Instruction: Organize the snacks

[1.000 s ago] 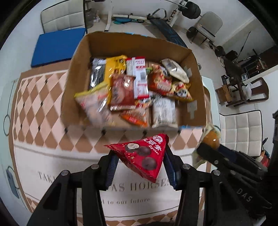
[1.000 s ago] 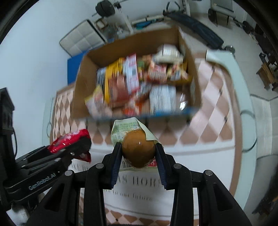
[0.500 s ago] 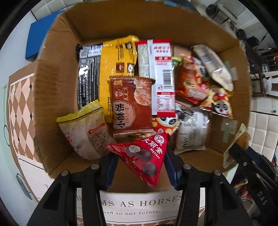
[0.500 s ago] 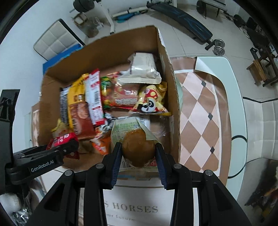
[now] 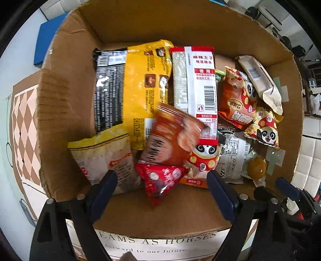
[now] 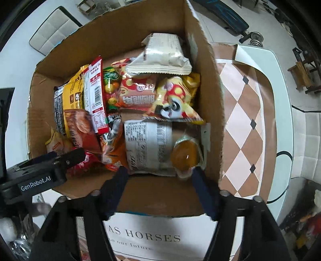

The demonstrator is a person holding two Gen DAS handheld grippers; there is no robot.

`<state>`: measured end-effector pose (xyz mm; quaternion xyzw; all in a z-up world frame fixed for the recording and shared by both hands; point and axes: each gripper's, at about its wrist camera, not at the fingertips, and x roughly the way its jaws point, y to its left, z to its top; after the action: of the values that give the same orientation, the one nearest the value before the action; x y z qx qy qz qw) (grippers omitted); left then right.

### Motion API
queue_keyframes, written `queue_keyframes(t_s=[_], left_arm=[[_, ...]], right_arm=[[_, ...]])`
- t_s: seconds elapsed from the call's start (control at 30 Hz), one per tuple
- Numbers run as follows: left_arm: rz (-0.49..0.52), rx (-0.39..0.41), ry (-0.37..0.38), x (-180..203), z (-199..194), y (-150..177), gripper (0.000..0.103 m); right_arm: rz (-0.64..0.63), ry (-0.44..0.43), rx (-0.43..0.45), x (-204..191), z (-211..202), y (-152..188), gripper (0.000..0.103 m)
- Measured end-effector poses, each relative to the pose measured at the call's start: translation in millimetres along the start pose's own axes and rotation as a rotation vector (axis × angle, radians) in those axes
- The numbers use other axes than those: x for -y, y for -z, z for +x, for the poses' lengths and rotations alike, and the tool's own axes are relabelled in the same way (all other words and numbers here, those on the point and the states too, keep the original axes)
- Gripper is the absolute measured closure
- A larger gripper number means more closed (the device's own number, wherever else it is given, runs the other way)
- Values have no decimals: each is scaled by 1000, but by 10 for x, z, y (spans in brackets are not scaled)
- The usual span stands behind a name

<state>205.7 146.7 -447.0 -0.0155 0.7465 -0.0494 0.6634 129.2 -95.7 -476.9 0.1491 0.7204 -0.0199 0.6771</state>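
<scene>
A cardboard box (image 5: 66, 104) holds several snack packets. My left gripper (image 5: 161, 180) is open over the box's near edge. The red triangular chocolate packet (image 5: 158, 178) lies loose between its spread fingers, on the pile. My right gripper (image 6: 158, 176) is open at the box's near right corner (image 6: 212, 124). The clear packet with the brown round snack (image 6: 185, 153) lies in the box just beyond its fingers, and also shows in the left wrist view (image 5: 255, 165). The left gripper's body (image 6: 40, 170) shows at the left of the right wrist view.
The box sits on a brown and cream chequered cloth (image 6: 240, 124) on a white table (image 6: 280, 80). A blue mat (image 5: 48, 42) lies beyond the box on the left. White chairs (image 6: 54, 30) and gym gear (image 6: 226, 14) stand farther off.
Both grippers have moved forward over the box and opened. The red triangular packet and the brown round snack have dropped out of them into the box.
</scene>
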Motion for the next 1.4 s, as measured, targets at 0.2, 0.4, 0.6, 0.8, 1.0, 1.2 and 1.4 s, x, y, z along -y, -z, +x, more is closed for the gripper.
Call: queue_keyframes(t_s=[0.2, 0.4, 0.6, 0.8, 1.0, 1.2, 1.4], left_arm=[[-10, 46, -2, -123, -190, 105, 12], [6, 119, -38, -82, -442, 243, 12], [11, 191, -50, -76, -644, 323, 12], [-7, 264, -61, -114, -874, 486, 12], [-17, 364, -61, -107, -1125, 820, 12], [-1, 472, -73, -61, -1454, 1356, 12], [10, 559, -81, -46, -1770, 1964, 12]], right_arm=[[-26, 42, 52, -95, -156, 37, 16], [-31, 87, 106, -99, -327, 26, 10], [-38, 103, 127, -103, -414, 110, 9], [-37, 101, 175, -115, -570, 261, 8], [-30, 77, 253, -97, -891, 555, 8], [-51, 81, 342, -114, -1281, 1029, 8], [-68, 60, 421, -146, -1649, 1611, 8]])
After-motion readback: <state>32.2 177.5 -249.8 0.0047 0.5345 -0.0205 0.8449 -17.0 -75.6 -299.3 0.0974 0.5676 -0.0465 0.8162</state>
